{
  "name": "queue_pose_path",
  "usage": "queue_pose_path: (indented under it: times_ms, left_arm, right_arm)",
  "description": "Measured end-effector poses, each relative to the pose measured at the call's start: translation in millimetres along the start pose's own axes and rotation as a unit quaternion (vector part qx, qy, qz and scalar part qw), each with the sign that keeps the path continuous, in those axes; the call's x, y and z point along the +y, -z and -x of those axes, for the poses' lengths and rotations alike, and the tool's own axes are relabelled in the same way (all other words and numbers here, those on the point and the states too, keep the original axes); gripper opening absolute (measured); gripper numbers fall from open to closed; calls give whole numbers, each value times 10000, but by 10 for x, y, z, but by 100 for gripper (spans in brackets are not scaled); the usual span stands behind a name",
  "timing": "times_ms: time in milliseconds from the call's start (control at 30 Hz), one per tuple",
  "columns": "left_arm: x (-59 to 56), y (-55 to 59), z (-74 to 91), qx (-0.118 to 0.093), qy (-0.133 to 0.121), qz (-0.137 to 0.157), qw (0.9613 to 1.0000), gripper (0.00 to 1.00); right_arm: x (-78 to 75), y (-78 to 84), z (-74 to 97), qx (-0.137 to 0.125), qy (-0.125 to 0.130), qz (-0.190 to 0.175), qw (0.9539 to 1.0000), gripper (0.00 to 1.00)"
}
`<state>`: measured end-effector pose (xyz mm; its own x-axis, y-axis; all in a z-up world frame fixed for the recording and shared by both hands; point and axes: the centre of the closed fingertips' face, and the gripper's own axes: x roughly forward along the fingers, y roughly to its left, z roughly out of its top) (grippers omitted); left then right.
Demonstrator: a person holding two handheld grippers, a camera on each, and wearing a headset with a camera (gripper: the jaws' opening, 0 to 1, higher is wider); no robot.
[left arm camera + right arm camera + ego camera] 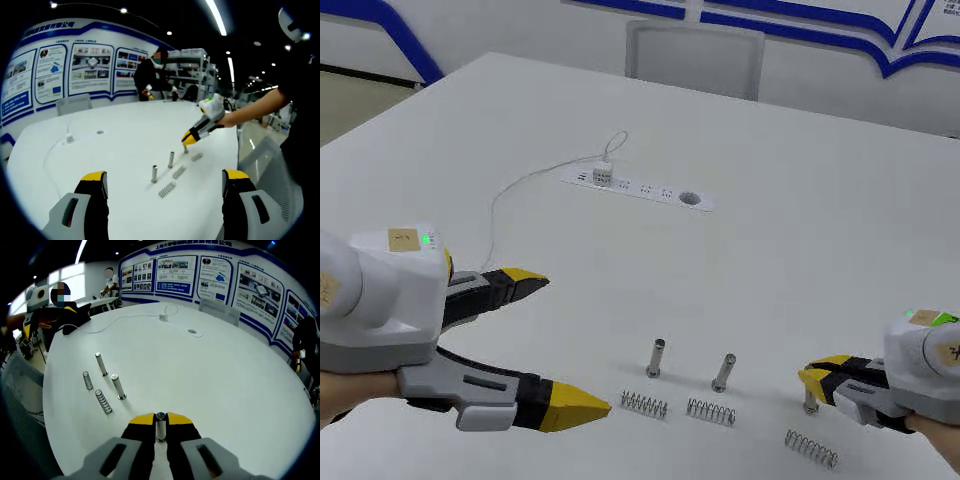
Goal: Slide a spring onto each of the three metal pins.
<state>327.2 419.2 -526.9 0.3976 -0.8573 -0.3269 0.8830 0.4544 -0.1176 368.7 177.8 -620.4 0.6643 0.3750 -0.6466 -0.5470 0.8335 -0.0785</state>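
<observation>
Three short metal pins stand on the white table (770, 200). Two stand free: one pin (656, 357) and a second pin (723, 372). My right gripper (817, 380) is shut on the third pin (811, 404), which shows upright between its yellow tips in the right gripper view (160, 429). Three springs lie flat in front of the pins: one (644, 404), another (710, 411), and a third (811, 449). My left gripper (555, 340) hovers open to the left of the pins with nothing between its jaws, and it also shows in its own view (165, 176).
A white power strip (638, 187) with a plugged-in adapter and a thin cable lies mid-table. A grey chair (694, 57) stands at the far edge. People stand by the wall posters in the background (152, 75).
</observation>
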Motion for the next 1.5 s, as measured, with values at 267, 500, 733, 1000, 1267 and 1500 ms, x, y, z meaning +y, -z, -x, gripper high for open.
queue_pose_path:
  times_ms: [267,500,733,1000,1267,1500]
  left_arm:
    - [-9,-74,-23,-88,-61,-11,9999,98]
    - [-84,-35,-31,-21,66,17,10000,99]
    - [-95,-39,-43,-25,73,18,10000,99]
    - [-120,-28,-47,-14,83,13,10000,99]
    - [-118,-21,-19,-20,53,38,10000,99]
    - [-123,-17,-33,-14,59,46,10000,99]
  right_arm:
    - [34,-13,40,-379,37,-238,9990,7]
    - [84,22,36,-498,81,-304,9983,8]
    - [53,38,45,-362,162,-132,9991,8]
    - [48,23,16,-282,172,-48,9994,8]
    - [-34,-94,95,-582,283,-200,9977,13]
    - [-144,-113,209,-707,322,-333,9964,15]
